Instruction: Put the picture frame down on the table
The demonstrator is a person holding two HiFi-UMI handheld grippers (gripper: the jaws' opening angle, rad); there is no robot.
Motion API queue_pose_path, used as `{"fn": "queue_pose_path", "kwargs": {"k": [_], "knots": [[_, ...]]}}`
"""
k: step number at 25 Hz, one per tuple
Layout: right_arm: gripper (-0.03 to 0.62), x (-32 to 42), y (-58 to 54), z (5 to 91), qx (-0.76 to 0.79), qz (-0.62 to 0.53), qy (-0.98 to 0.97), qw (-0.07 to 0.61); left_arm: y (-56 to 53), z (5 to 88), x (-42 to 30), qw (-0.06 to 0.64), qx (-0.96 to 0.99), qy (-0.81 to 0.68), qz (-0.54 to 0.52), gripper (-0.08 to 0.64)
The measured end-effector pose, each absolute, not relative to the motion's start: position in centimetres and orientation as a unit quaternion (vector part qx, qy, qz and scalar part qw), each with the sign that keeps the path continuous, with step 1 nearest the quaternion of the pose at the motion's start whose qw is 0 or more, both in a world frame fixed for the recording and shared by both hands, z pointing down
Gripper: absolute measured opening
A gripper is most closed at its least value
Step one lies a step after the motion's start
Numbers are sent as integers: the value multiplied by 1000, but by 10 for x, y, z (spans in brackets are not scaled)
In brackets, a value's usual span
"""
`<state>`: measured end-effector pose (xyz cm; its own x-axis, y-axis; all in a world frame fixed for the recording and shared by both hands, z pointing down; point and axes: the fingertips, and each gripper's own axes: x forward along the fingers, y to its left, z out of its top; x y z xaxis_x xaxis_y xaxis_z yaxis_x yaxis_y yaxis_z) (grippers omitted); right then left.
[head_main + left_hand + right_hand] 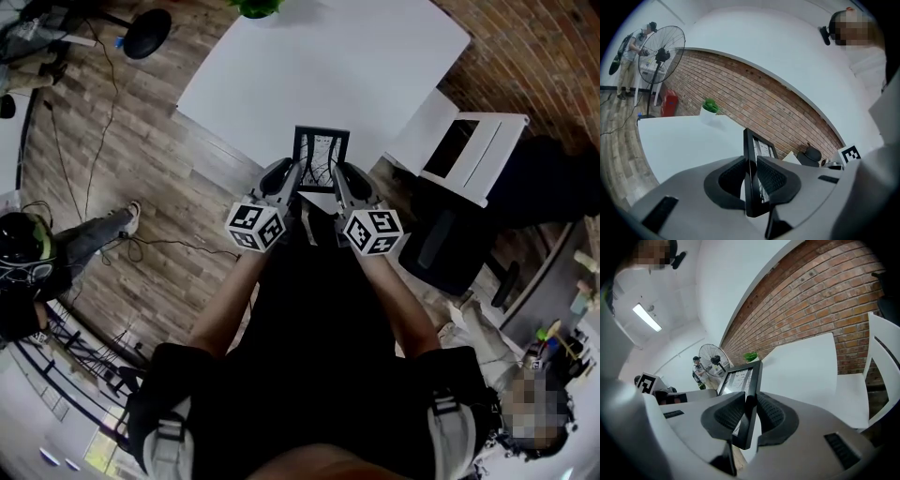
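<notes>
Left hand-held gripper [293,180] and right hand-held gripper [339,180] clamp the picture frame [321,150] edgewise, long axis forward.

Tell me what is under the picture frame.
The picture frame, clamped by the left gripper and right gripper, hangs over the near edge of the white table; wood floor shows below its corner. Its bottom edge is covered by the grippers in head view.

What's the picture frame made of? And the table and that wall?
The picture frame looks like matte black wood or plastic; I can't tell which. The table has a smooth white top, probably laminate. The wall is reddish brick, with mortar lines showing.
</notes>
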<state>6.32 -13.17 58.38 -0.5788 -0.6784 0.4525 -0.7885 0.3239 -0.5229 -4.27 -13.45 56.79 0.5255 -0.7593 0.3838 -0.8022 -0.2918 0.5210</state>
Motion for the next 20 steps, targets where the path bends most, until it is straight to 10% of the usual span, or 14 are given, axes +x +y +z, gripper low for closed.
{"fn": "queue_pose_path", "kwargs": {"k": [20], "knots": [[72,50,-145,674,453,362,-801,147,-146,660,-52,391,785,-473,84,75]]}}
